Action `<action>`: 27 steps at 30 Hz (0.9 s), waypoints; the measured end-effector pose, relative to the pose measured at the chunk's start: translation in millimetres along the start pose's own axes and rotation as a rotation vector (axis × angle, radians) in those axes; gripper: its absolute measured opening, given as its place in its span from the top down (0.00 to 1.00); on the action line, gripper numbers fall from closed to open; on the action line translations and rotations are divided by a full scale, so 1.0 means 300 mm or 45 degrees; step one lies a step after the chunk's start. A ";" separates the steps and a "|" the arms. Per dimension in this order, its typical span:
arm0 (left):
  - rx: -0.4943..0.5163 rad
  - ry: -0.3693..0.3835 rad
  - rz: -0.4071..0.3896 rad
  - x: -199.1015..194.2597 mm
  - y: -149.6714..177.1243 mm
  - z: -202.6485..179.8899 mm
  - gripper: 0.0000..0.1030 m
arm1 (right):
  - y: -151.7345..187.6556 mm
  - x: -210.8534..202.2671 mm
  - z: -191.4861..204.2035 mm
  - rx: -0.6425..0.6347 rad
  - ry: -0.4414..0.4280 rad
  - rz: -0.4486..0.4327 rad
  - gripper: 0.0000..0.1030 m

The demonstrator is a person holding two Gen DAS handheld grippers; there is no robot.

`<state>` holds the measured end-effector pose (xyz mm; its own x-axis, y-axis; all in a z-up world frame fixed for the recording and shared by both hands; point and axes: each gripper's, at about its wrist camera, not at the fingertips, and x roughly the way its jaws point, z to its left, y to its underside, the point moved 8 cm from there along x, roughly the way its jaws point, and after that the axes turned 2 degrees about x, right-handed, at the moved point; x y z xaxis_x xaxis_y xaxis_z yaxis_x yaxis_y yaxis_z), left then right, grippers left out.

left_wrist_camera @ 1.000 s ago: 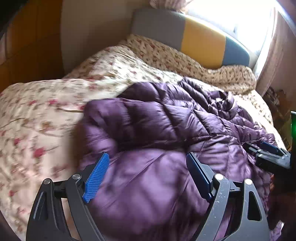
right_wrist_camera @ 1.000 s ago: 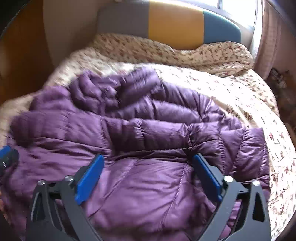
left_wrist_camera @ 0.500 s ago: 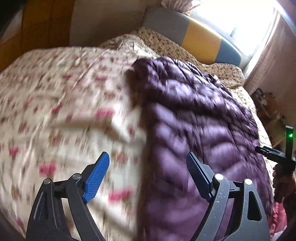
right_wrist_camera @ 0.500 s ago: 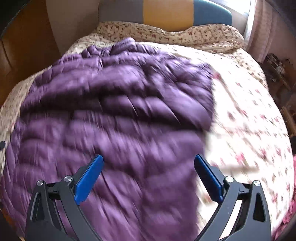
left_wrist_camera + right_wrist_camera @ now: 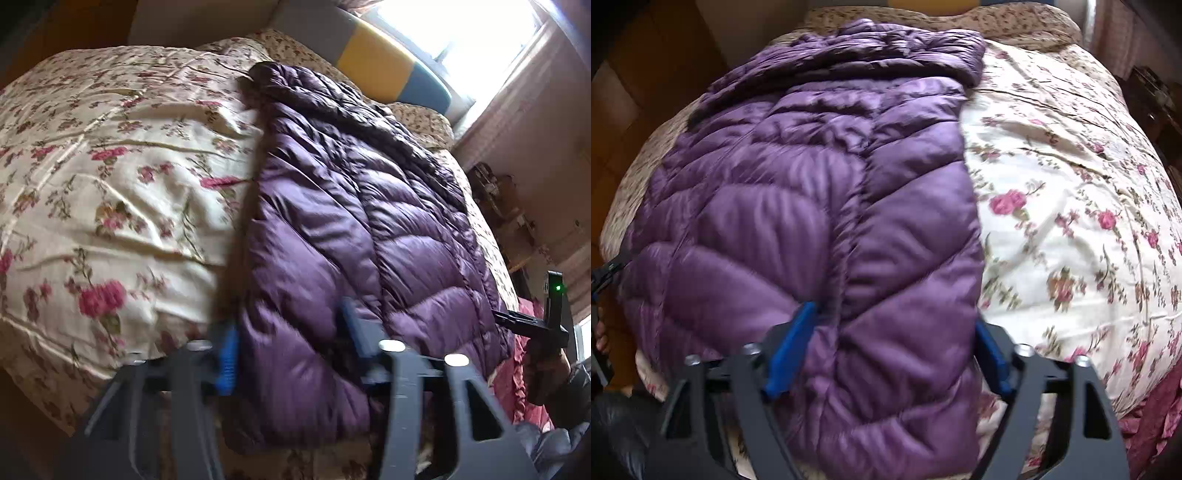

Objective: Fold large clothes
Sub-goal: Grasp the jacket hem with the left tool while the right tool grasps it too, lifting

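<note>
A purple quilted down jacket (image 5: 351,206) lies lengthwise on the bed, its hem at the near edge and its hood end far back; it also shows in the right wrist view (image 5: 820,192). My left gripper (image 5: 291,343) has its blue pads on either side of the jacket's near left hem corner, narrowed onto the puffy fabric. My right gripper (image 5: 890,350) straddles the jacket's near right hem corner, jaws still fairly wide. The right gripper's body shows at the right edge of the left wrist view (image 5: 532,325).
The bed has a cream floral quilt (image 5: 110,177) (image 5: 1071,192). A grey, yellow and blue headboard (image 5: 373,66) stands below a bright window. Wooden furniture (image 5: 639,81) stands on one side, cluttered shelves (image 5: 498,199) on the other. A red frilled cloth (image 5: 517,369) hangs at the bed's near corner.
Both grippers dropped to the near edge of the bed at the jacket's hem corners. The left pads have narrowed onto the fabric. The jacket now lies spread flat instead of bunched.
</note>
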<state>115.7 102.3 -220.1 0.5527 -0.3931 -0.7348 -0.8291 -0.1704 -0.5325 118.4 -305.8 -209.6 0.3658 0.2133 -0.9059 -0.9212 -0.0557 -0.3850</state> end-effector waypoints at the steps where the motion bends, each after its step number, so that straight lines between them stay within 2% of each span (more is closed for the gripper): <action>1: -0.002 0.004 -0.001 -0.004 0.000 -0.004 0.77 | 0.005 -0.011 0.011 -0.012 -0.028 0.004 0.59; 2: -0.001 0.013 -0.006 -0.010 -0.002 -0.010 0.83 | 0.004 -0.022 0.022 -0.034 -0.041 0.005 0.74; 5: 0.033 0.034 -0.026 -0.037 -0.026 -0.044 0.93 | -0.004 -0.060 0.062 -0.128 -0.013 -0.017 0.88; 9: 0.104 0.053 -0.073 -0.088 -0.086 -0.105 0.93 | -0.046 -0.120 0.099 -0.217 0.026 -0.081 0.90; 12: 0.136 0.075 -0.108 -0.116 -0.140 -0.141 0.95 | -0.120 -0.186 0.125 -0.265 0.043 -0.158 0.90; 17: 0.172 0.127 -0.193 -0.136 -0.289 -0.204 0.95 | -0.321 -0.253 0.188 -0.309 0.062 -0.294 0.90; 21: 0.218 0.111 -0.268 -0.121 -0.440 -0.241 0.94 | -0.478 -0.252 0.223 -0.333 0.104 -0.361 0.90; 27: 0.246 0.078 -0.295 -0.036 -0.637 -0.251 0.95 | -0.697 -0.178 0.203 -0.282 0.193 -0.390 0.91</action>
<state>261.8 71.1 -79.0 0.7143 -0.4187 -0.5608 -0.6469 -0.0893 -0.7573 283.5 -246.3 -69.9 0.6492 0.1076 -0.7530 -0.7220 -0.2244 -0.6545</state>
